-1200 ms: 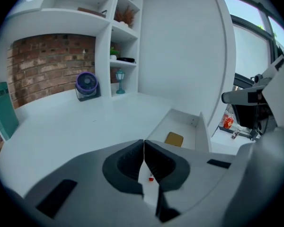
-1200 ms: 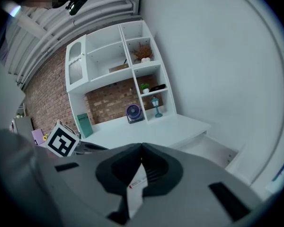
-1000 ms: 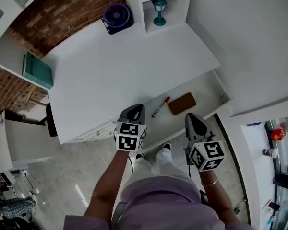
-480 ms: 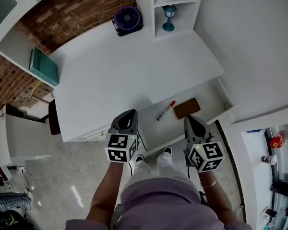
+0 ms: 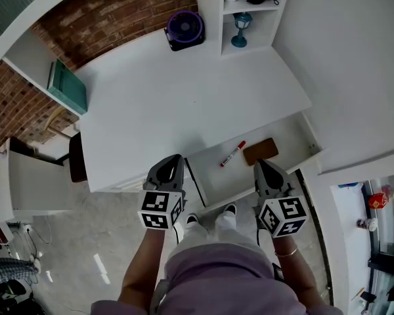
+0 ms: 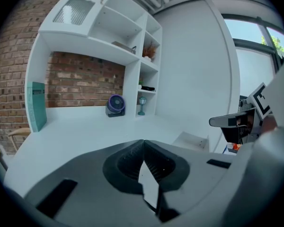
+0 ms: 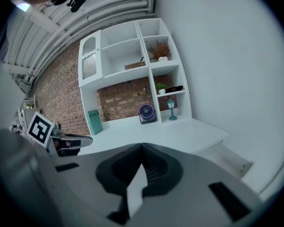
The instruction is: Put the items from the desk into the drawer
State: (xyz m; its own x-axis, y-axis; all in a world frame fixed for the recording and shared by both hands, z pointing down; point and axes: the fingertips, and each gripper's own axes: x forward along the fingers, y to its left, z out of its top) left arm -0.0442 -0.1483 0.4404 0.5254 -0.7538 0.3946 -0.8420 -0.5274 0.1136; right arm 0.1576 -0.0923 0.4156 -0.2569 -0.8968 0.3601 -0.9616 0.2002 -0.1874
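Lower middle of head view: left claw (image 5: 173, 160) pinched fully together, nothing between the jaws. Right claw (image 5: 260, 165) likewise closed and empty. Both held just short of the near tabletop edge, either side of the pulled-out drawer (image 5: 212, 178).

Inside drawer, right of centre: red marker (image 5: 233, 153) lying flat, brown flat case (image 5: 261, 151) just beside it on the right, not touching.

Beyond, at centre: tabletop (image 5: 190, 104) bare across its whole open area. At its far edge, top centre: purple fan (image 5: 184, 27). Just right of that, blue lamp (image 5: 241, 29) standing in a cubby of the shelf unit (image 5: 210, 15), not on the tabletop. Upper left: teal box (image 5: 68, 87) on a side shelf.

Judged: loose items stowed, task near its end. Left over: drawer not yet pushed shut. Unclear whether fan counts as an item.
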